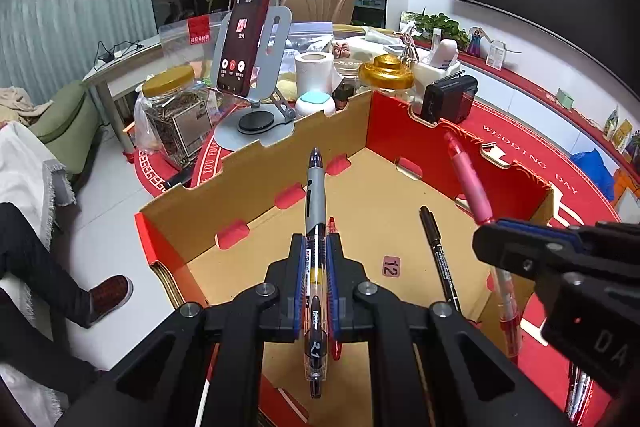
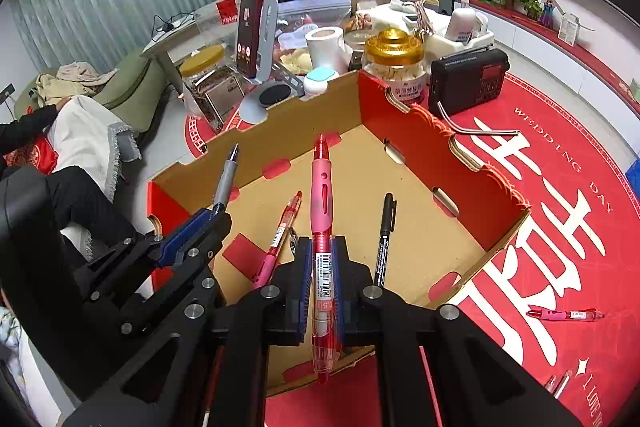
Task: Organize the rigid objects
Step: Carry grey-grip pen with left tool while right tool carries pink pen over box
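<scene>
Fingers of left gripper [image 1: 316, 247] clamped on grey-grip pen [image 1: 315, 195], pen tip pointing over open cardboard box [image 1: 256, 163]. Right gripper [image 2: 322, 255] pinched tight on pink pen [image 2: 321, 195], also above box. Inside box on floor: black marker [image 2: 385, 239], red pen [image 2: 280, 235]. Another pink pen [image 2: 564, 314] lies outside on red bench cloth [image 2: 560, 227].

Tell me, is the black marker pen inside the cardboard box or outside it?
Inside. The black marker pen lies flat on the floor of the cardboard box, within its walls.
</scene>
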### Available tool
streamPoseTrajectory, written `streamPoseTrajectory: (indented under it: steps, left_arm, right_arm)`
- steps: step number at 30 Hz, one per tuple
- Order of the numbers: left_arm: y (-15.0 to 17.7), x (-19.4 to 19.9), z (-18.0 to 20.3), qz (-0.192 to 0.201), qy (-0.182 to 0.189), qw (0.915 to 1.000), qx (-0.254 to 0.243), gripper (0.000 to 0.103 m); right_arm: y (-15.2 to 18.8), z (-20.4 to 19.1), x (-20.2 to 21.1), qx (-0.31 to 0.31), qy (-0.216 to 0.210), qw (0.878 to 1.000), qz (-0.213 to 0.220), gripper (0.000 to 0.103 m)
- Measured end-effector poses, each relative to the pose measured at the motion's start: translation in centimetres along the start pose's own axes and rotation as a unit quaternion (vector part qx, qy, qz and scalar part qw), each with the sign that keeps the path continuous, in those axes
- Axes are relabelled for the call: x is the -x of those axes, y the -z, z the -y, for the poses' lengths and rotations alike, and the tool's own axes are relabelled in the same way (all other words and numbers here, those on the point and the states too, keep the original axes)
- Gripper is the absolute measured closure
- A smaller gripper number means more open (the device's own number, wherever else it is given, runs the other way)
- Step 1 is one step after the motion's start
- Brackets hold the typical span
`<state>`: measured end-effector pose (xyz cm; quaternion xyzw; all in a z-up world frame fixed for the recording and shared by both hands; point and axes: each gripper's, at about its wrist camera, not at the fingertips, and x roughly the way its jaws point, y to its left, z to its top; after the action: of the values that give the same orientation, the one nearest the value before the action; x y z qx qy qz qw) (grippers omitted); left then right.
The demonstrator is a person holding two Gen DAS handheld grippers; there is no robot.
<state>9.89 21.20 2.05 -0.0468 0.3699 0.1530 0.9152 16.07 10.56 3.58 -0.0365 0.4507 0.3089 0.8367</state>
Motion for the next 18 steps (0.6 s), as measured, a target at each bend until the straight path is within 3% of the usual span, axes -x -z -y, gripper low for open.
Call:
streamPoseTrajectory:
  steps: [15,18]
  left_arm:
    - [0.0,-1.4,0.3,-0.018,0.000,0.9998,-0.010,0.092]
    - [0.1,-2.1,0.5,-0.041,0.004,0.9989,-0.021,0.092]
  right_arm:
    - [0.1,0.6,-2.4,-0.014,0.005,1.000,-0.022,0.092]
    - [0.1,0.9,-3.0,-0.023,0.002,0.999,-0.028,0.092]
